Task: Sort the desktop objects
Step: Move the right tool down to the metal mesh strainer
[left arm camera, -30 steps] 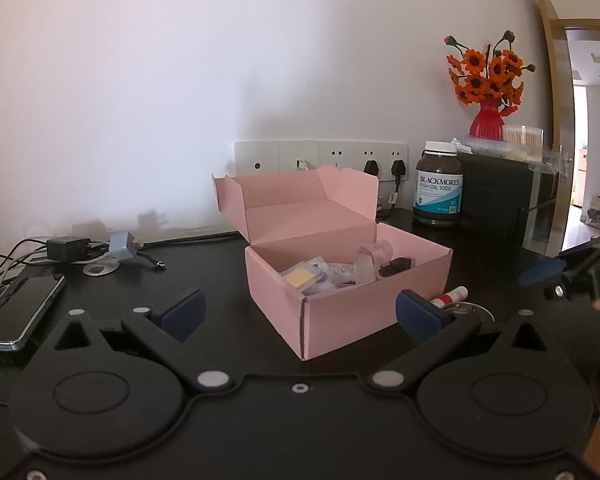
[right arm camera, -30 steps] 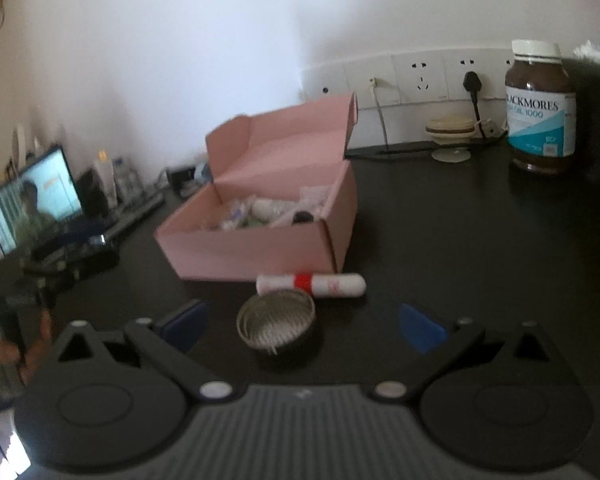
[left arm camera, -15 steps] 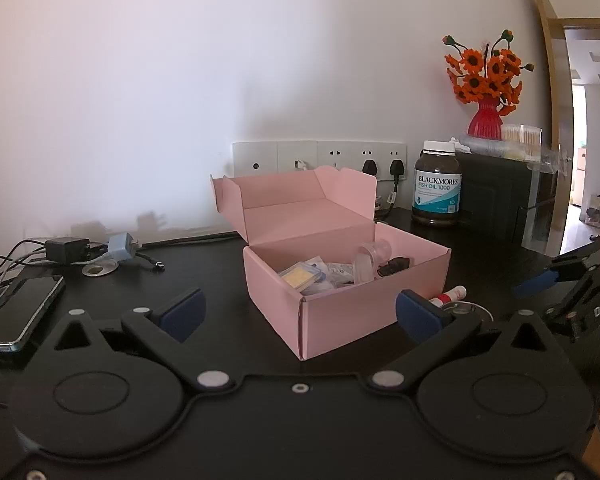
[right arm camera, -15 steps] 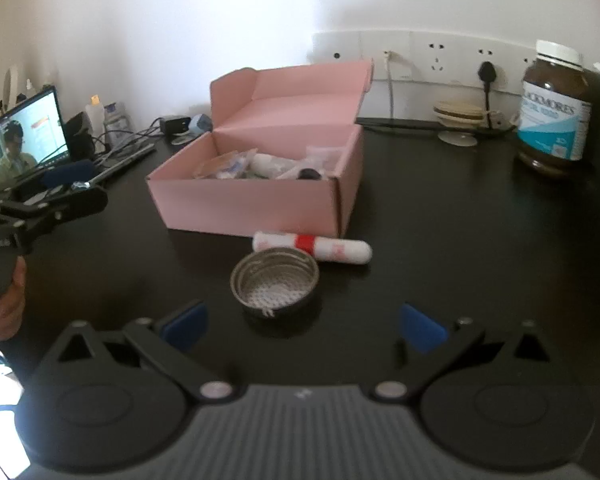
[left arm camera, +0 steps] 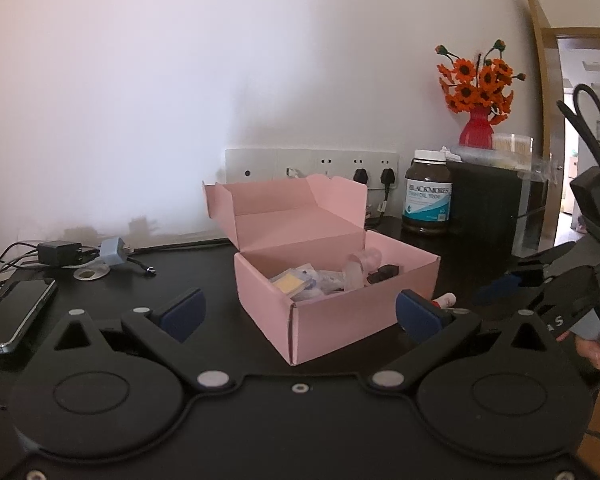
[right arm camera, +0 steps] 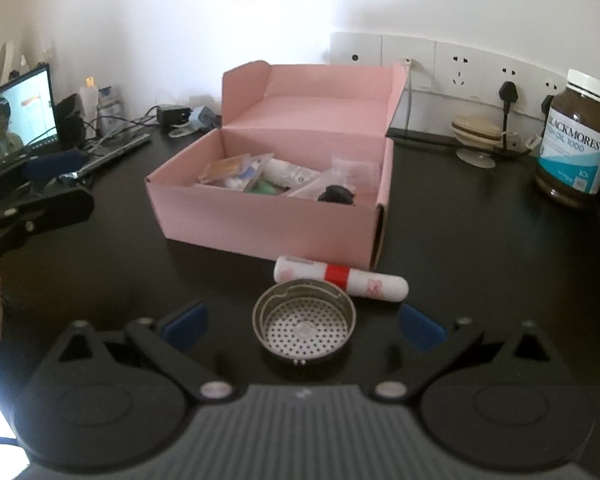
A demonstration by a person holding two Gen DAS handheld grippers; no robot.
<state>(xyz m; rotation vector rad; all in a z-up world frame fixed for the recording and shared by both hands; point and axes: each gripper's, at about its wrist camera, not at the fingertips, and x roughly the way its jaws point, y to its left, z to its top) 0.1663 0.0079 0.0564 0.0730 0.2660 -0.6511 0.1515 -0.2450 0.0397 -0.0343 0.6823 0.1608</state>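
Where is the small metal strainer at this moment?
In the right wrist view, the metal strainer sits on the desk between the open right gripper's fingers, just before the white tube.

left gripper (left arm camera: pixel 298 313): black body, blue pads, silver screws | right gripper (right arm camera: pixel 303 323): black, ribbed grey housing, blue pads

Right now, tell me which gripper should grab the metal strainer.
Right. The right gripper is open with the metal strainer directly between its fingers. The left gripper faces the pink box, strainer out of view.
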